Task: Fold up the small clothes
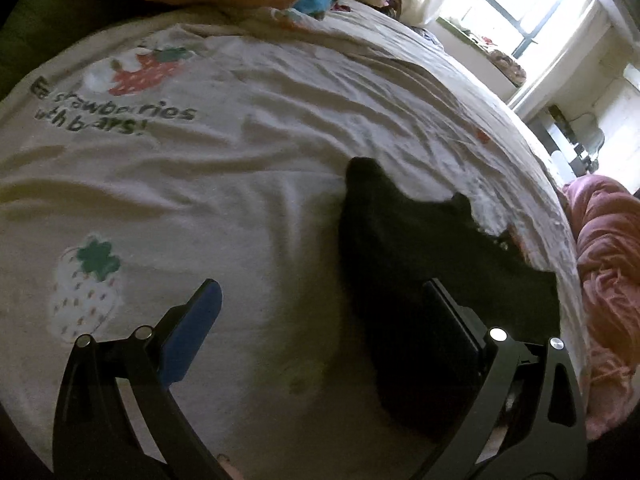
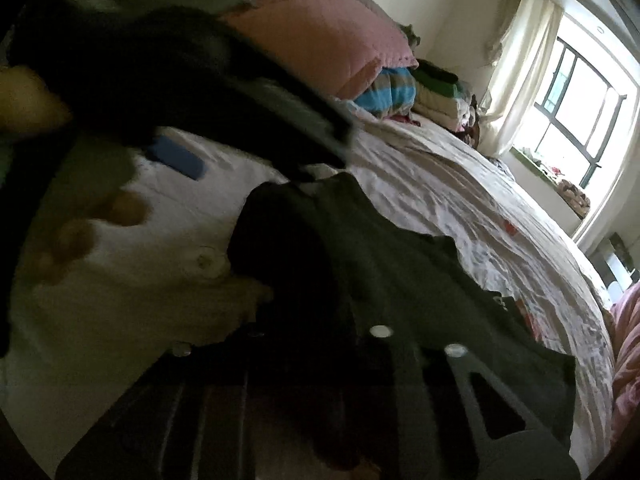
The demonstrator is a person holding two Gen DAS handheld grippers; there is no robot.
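While the left tool [image 1: 320, 320] hangs wide over the bed sheet [image 1: 240, 180], the right tool [image 2: 304, 344] pinches the dark garment [image 2: 380, 280].

A white bedsheet [image 1: 248, 184] covers the bed, creased all over and printed with strawberries [image 1: 140, 74] and green lettering [image 1: 112, 116]; a pale strawberry with a green leaf [image 1: 86, 288] is printed lower down. At the head of the bed lies a pink pillow [image 2: 320, 44], and just beside it a blue striped cloth [image 2: 386, 88] and a stack of folded laundry [image 2: 440, 98] with a green piece on top. A pink quilt [image 1: 604, 256] is bunched at the bed's far edge. Beyond the bed a bright window [image 2: 576, 104] with dark bars has a cream curtain [image 2: 516, 52] hanging at its side, and small clutter rests on the sill [image 2: 568, 188].
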